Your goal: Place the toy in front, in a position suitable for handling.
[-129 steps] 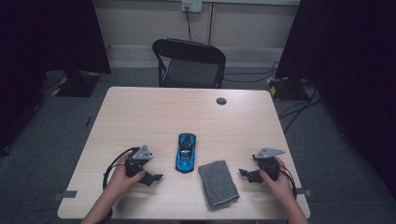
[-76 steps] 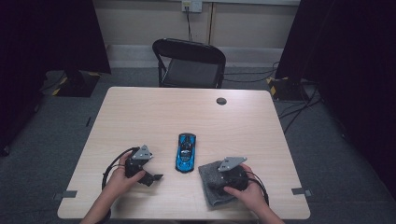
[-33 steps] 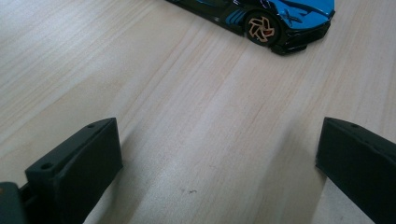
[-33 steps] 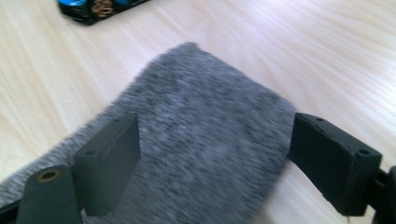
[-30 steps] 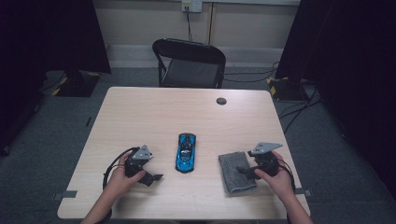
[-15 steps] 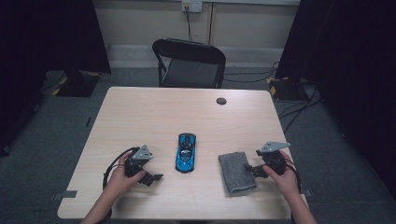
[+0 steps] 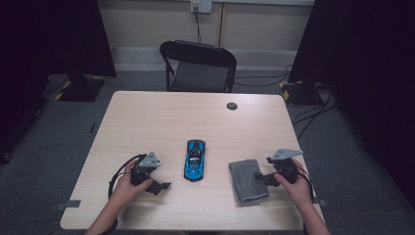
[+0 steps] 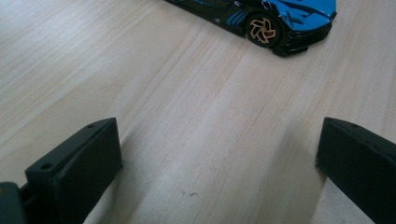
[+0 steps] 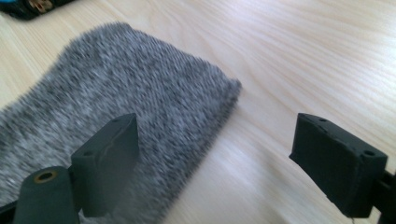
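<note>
A blue toy car (image 7: pixel 195 160) stands on the light wooden table (image 7: pixel 195 122), nose towards the far side. To its right lies a folded grey cloth (image 7: pixel 248 180). My right gripper (image 7: pixel 261 177) is at the cloth's right edge and is open. In the right gripper view (image 9: pixel 215 135) one jaw stands over the cloth (image 9: pixel 116 93) and the other over bare wood. My left gripper (image 7: pixel 161 186) rests left of the car, open. In the left gripper view (image 8: pixel 217 140) bare table lies between the jaws, with the car (image 8: pixel 261 18) ahead at the top.
A small black round disc (image 7: pixel 232 105) lies near the table's far edge. A black folding chair (image 7: pixel 198 66) stands behind the table. Cables run over the grey floor at the right. Dark curtains hang on both sides.
My right gripper went onto the cloth, slid it to the right, away from the car, and then drew back to the cloth's right edge. The left gripper and the car kept still.
</note>
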Demonstrator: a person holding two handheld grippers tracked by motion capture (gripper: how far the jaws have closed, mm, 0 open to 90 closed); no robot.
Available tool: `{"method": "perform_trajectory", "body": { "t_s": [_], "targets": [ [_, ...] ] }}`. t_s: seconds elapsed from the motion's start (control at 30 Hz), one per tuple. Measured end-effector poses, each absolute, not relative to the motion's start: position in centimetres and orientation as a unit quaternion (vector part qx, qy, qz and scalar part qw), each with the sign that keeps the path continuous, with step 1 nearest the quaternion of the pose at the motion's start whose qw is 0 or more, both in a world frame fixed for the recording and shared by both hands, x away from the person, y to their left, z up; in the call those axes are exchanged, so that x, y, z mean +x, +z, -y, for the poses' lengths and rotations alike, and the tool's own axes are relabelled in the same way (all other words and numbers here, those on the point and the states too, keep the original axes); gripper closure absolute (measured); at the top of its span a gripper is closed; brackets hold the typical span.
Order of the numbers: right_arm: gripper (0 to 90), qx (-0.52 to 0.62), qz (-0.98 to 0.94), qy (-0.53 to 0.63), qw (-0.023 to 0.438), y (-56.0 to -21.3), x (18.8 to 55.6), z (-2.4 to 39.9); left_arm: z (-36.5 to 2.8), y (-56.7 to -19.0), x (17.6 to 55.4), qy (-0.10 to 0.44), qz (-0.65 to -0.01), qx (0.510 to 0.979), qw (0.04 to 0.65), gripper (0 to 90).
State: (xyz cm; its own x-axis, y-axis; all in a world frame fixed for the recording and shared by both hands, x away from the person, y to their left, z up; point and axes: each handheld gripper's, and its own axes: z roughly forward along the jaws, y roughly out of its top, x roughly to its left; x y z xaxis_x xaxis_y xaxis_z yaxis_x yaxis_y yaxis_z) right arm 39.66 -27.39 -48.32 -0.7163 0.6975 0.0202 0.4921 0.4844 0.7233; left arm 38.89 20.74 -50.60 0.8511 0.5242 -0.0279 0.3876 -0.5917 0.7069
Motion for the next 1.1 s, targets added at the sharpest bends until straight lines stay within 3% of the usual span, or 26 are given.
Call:
{"method": "perform_trajectory", "body": {
  "t_s": [0.37,0.7,0.77,0.8,0.83,0.87,0.9,0.93,0.97,1.1],
  "targets": [
    [14.4,0.317,-0.861,0.376,0.132,-47.4,38.4,21.8,-20.7,-50.6,38.9,0.092,-0.257,0.887,0.372,0.0],
    [14.2,0.31,-0.874,0.353,0.125,-49.1,38.2,21.5,-20.0,-49.9,39.4,0.073,-0.276,0.893,0.347,0.0],
    [14.0,0.309,-0.873,0.357,0.123,-49.3,38.3,21.6,-19.6,-49.3,39.7,0.056,-0.28,0.889,0.359,2.8],
    [13.6,0.308,-0.872,0.362,0.118,-49.4,38.4,21.7,-19.3,-49.0,39.8,0.049,-0.285,0.883,0.368,24.2],
    [13.6,0.306,-0.872,0.364,0.117,-49.5,38.5,21.8,-18.8,-48.6,39.9,0.051,-0.292,0.881,0.369,26.3],
    [13.5,0.306,-0.871,0.366,0.117,-49.5,38.5,21.8,-18.2,-48.1,39.9,0.057,-0.3,0.879,0.366,16.7],
    [13.4,0.307,-0.871,0.365,0.118,-49.5,38.5,21.7,-17.8,-47.7,39.9,0.058,-0.304,0.875,0.372,13.9],
    [13.4,0.306,-0.871,0.364,0.121,-49.5,38.4,21.7,-17.4,-47.2,40.0,0.052,-0.31,0.867,0.387,21.2],
    [13.4,0.305,-0.872,0.363,0.123,-49.5,38.4,21.6,-17.4,-47.2,40.0,0.052,-0.31,0.867,0.387,23.0],
    [13.4,0.305,-0.871,0.366,0.123,-49.6,38.4,21.7,-14.7,-45.9,40.8,0.072,-0.326,0.855,0.397,19.7]
  ]
}}
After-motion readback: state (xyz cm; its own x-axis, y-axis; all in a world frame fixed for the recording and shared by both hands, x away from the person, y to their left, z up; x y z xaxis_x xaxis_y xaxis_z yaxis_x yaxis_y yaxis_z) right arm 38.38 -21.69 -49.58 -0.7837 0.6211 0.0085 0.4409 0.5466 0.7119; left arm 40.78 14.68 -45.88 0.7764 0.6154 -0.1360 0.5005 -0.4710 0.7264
